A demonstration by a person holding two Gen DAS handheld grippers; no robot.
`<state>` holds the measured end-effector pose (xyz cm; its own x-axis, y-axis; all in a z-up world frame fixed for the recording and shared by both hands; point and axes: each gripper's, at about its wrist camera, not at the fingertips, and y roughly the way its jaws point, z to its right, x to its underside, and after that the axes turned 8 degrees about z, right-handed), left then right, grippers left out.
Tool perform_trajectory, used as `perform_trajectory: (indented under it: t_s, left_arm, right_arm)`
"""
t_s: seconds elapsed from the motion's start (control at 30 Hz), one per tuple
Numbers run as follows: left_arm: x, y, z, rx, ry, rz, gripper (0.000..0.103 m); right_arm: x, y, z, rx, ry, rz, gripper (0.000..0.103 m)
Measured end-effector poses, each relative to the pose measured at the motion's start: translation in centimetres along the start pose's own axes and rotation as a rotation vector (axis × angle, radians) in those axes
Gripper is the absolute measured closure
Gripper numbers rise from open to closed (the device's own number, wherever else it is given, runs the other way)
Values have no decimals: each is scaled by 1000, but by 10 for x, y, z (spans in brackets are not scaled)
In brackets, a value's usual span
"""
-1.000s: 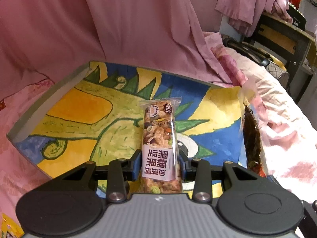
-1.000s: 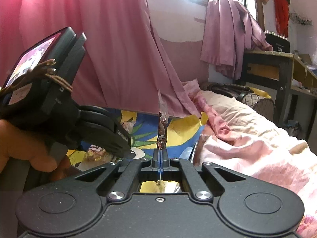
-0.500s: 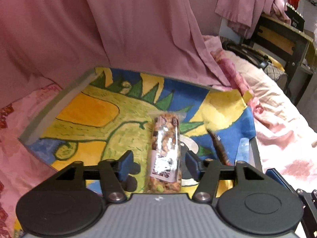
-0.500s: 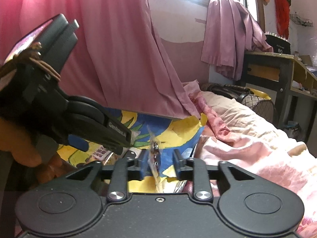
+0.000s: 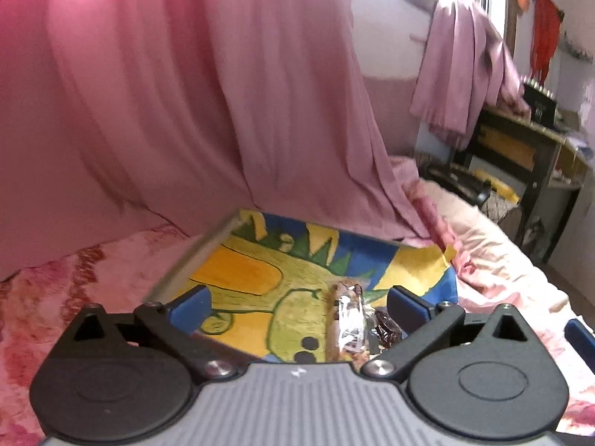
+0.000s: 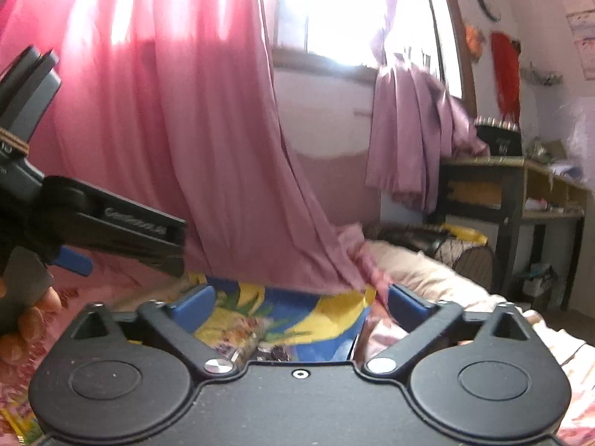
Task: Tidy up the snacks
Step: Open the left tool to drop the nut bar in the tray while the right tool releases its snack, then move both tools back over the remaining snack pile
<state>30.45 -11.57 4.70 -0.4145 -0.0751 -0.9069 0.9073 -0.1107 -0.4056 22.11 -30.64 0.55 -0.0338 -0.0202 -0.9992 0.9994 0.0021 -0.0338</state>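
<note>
Pink curtain (image 5: 208, 111) behind painted tray (image 5: 238, 278)

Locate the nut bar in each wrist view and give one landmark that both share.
Left wrist: the nut bar lies low and centre-right on the painted tray, beside a dark snack pack.
Right wrist: low centre, blurred, just above the gripper body.
Shared landmark: the pink curtain.

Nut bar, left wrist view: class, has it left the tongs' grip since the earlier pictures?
Yes. The nut bar now lies free on the painted board; the left tongs have just opened and pulled back.
</note>
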Motion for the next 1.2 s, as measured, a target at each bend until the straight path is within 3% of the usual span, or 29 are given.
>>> perform_trajectory:
  t_s: [0.3, 0.57, 0.97, 1.2]
  left_arm:
    - [6, -81, -35, -14, -4, 75, 1]
    - [27, -132, -65, -24, 11, 85, 0]
    - [76, -166, -113, -46, -14, 39, 0]
    - [97, -169, -130, -47, -16, 0, 0]
  right_arm:
    - [-24, -67, -16, -25, 40, 66, 1]
    - [-30, -113, -34, -31, 35, 58, 1]
    - [-15, -171, -62, -33, 90, -87, 1]
    - [1, -182, -83, -59, 49, -182, 1]
